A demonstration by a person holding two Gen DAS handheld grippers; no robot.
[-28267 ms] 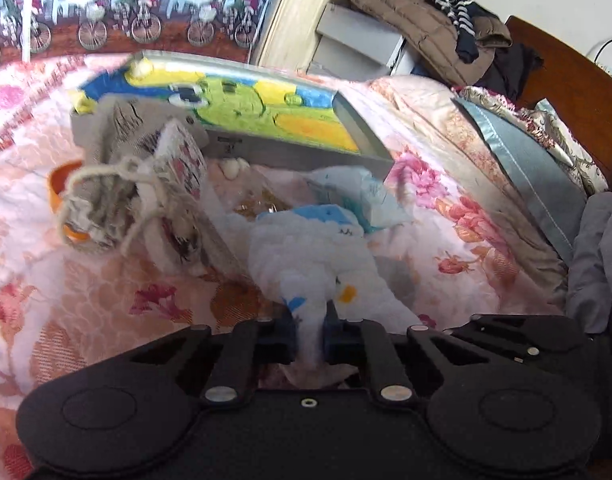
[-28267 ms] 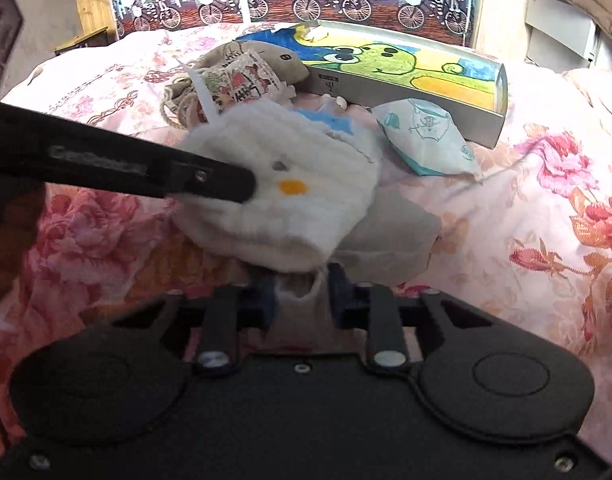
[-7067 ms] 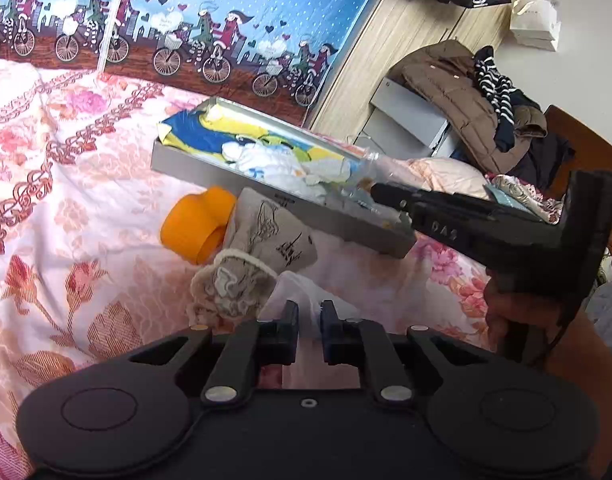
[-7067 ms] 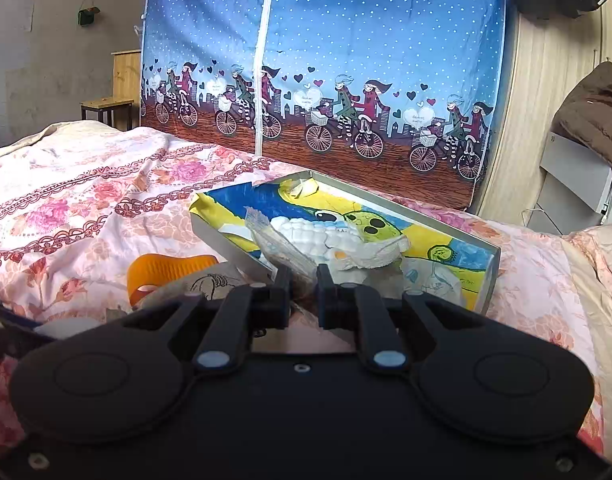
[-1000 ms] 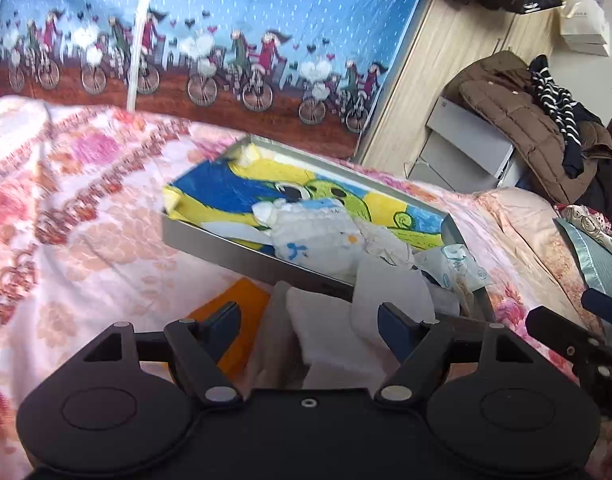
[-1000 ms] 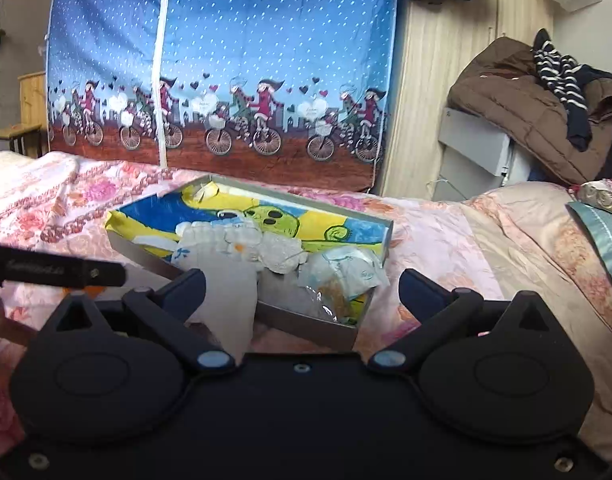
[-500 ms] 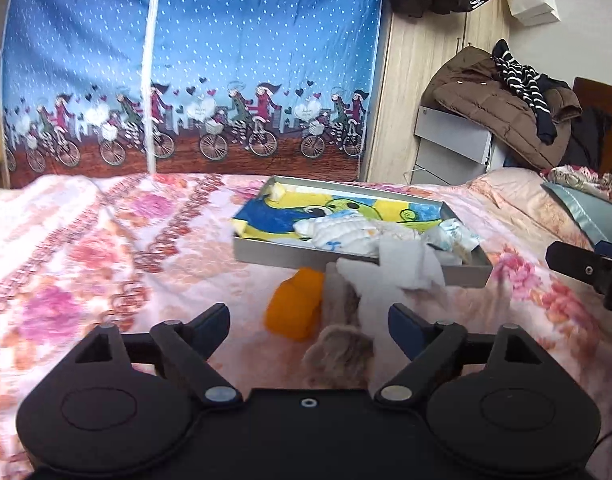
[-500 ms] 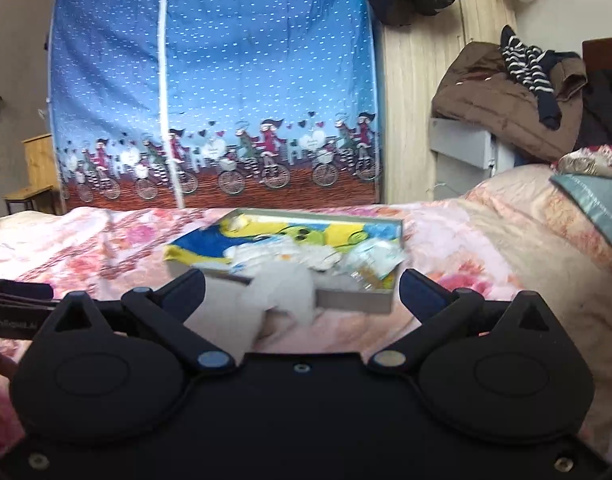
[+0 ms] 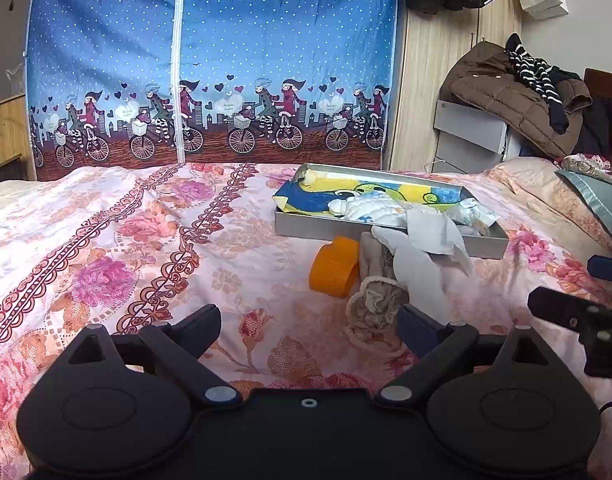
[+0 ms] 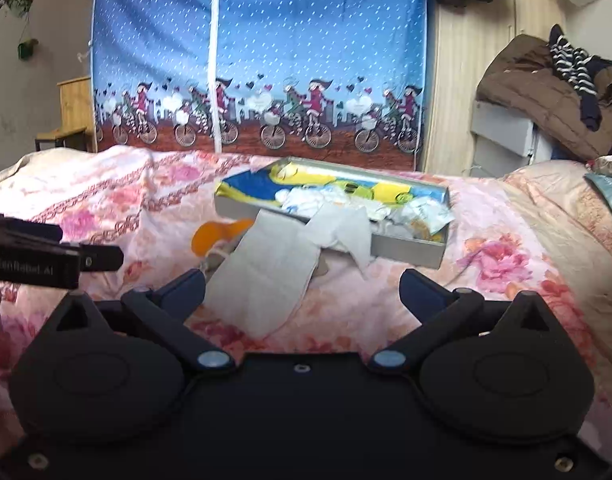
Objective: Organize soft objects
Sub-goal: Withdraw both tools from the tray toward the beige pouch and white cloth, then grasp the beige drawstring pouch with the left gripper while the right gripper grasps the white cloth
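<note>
A shallow grey tray (image 9: 386, 236) (image 10: 406, 249) with a colourful cartoon lining lies on the floral bedspread and holds several white soft items and small packets. A white cloth (image 9: 422, 252) (image 10: 273, 268) hangs over the tray's near rim onto the bed. Beside it lie a beige drawstring pouch (image 9: 376, 304) and an orange object (image 9: 334, 266) (image 10: 215, 232). My left gripper (image 9: 308, 326) is open and empty, well short of the pouch. My right gripper (image 10: 301, 290) is open and empty, above the cloth's near end.
The bed (image 9: 125, 248) stretches to the left. A blue curtain with cyclists (image 9: 209, 80) hangs behind it. A grey cabinet with a brown coat (image 9: 510, 104) stands at the right, and pillows (image 9: 594, 196) lie at the right edge.
Both grippers have drawn back and up from the tray, open all along. The tray, cloth and pouch now look smaller and farther away.
</note>
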